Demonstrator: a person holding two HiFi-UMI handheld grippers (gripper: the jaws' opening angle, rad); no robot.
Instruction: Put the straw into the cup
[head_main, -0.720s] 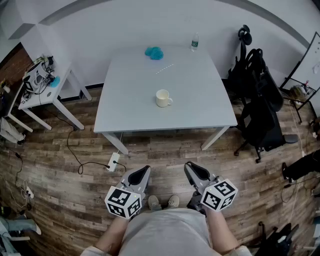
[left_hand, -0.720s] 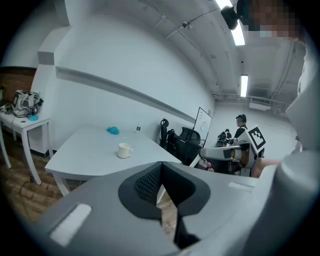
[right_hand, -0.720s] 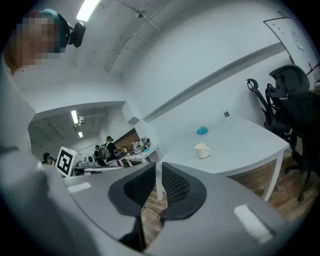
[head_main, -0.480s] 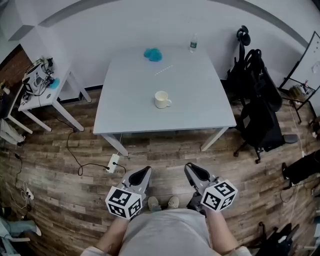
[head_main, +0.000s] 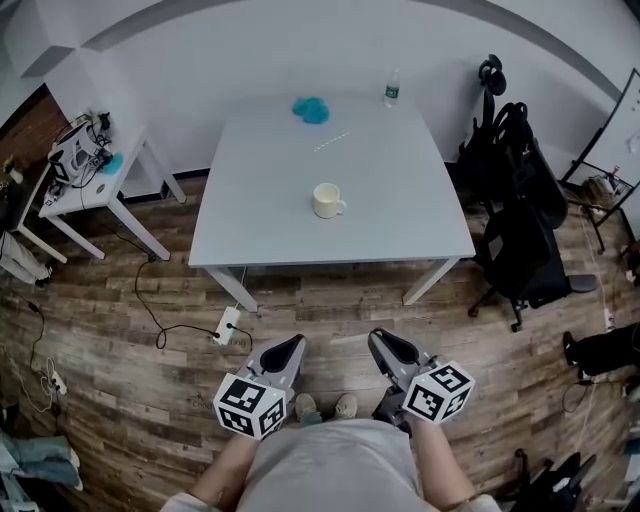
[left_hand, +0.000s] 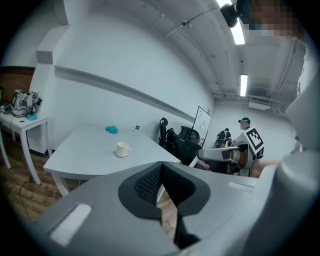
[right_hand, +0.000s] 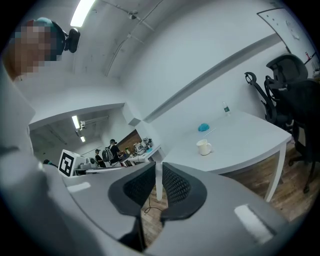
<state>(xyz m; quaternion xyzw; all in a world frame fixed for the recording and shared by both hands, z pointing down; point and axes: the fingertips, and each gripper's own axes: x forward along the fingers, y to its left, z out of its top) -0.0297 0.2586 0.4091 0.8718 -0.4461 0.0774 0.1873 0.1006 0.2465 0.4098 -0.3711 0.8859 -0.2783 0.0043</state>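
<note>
A cream cup stands near the middle of the grey table, its handle to the right. The thin white straw lies flat on the table beyond the cup. Both grippers hang low by the person's waist, well short of the table's front edge. My left gripper has its jaws together with nothing in them. The jaws of my right gripper stand a narrow slit apart, also empty. Each gripper view shows the cup far ahead over the jaws.
A blue cloth and a water bottle sit at the table's far edge. Black office chairs with bags stand to the right, a small white side table to the left. A power strip with cable lies on the floor.
</note>
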